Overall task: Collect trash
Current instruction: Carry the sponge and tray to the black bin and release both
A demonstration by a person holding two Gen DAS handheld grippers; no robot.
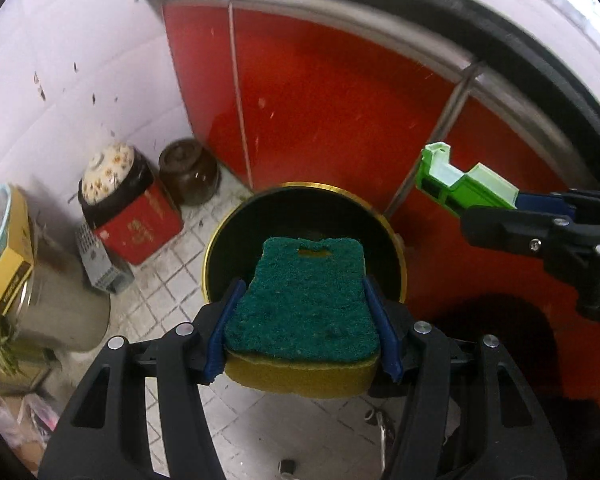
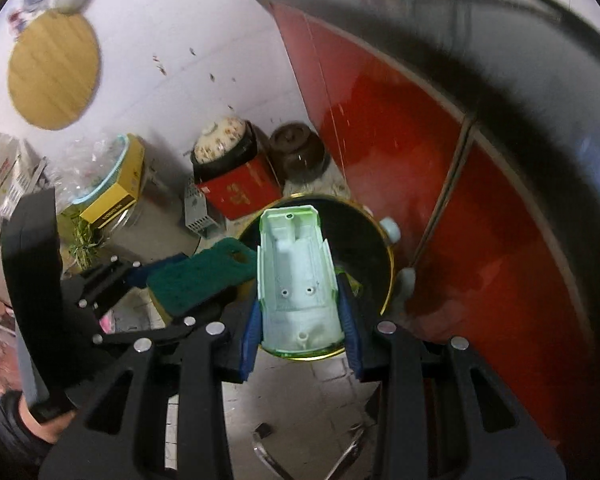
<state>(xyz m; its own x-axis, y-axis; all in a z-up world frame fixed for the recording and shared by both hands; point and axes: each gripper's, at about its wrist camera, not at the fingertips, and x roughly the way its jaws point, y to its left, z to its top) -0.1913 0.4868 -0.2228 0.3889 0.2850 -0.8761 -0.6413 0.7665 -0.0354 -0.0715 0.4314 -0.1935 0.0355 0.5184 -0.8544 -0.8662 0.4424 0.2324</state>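
My left gripper point(image 1: 303, 312) is shut on a scouring sponge point(image 1: 306, 300) with a dark green top and a yellow underside. It hangs over a round black bin with a gold rim point(image 1: 260, 200) on the tiled floor. My right gripper point(image 2: 300, 312) is shut on a pale green plastic toy shell point(image 2: 294, 276), held above the same bin point(image 2: 370, 240). In the left wrist view the toy shell point(image 1: 466, 186) and the right gripper point(image 1: 496, 204) come in from the right. The right wrist view shows the sponge point(image 2: 202, 276) in the left gripper point(image 2: 180, 280) at left.
Red cabinet doors point(image 1: 340, 100) stand right behind the bin. Against the white wall sit a brown jar point(image 1: 188, 172), a red box point(image 1: 140, 224) with a flowered lid on top, a grey crate and a yellow box point(image 1: 14, 264). A round wooden board point(image 2: 54, 76) hangs on the wall.
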